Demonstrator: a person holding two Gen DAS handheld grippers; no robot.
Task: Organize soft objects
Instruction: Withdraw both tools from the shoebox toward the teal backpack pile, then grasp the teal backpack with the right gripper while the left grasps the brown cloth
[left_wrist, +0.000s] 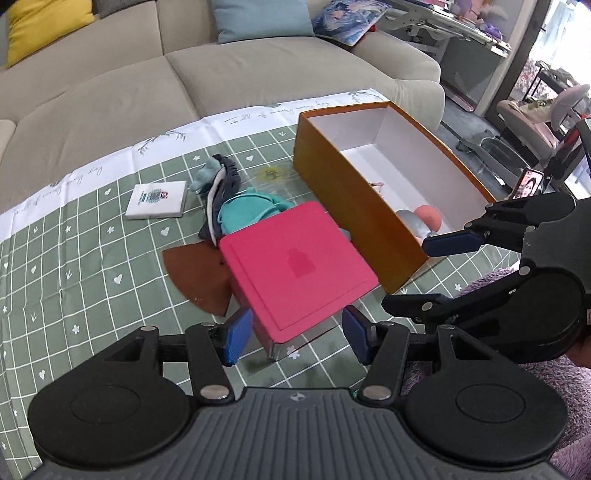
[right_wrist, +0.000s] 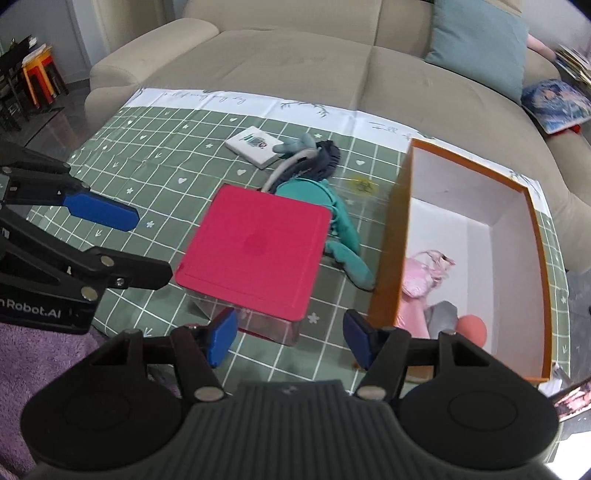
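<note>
An orange box with a white inside stands open on the green checked cloth. It holds a pink soft item, a grey one and a salmon ball. A teal soft toy and a dark striped fabric piece lie behind a clear box with a red lid. My left gripper is open and empty just before the red lid. My right gripper is open and empty, near the lid's front edge.
A small white card box lies on the cloth. A brown leather-like piece lies left of the red lid. A beige sofa with cushions runs behind the table. Purple fleece is at the near edge.
</note>
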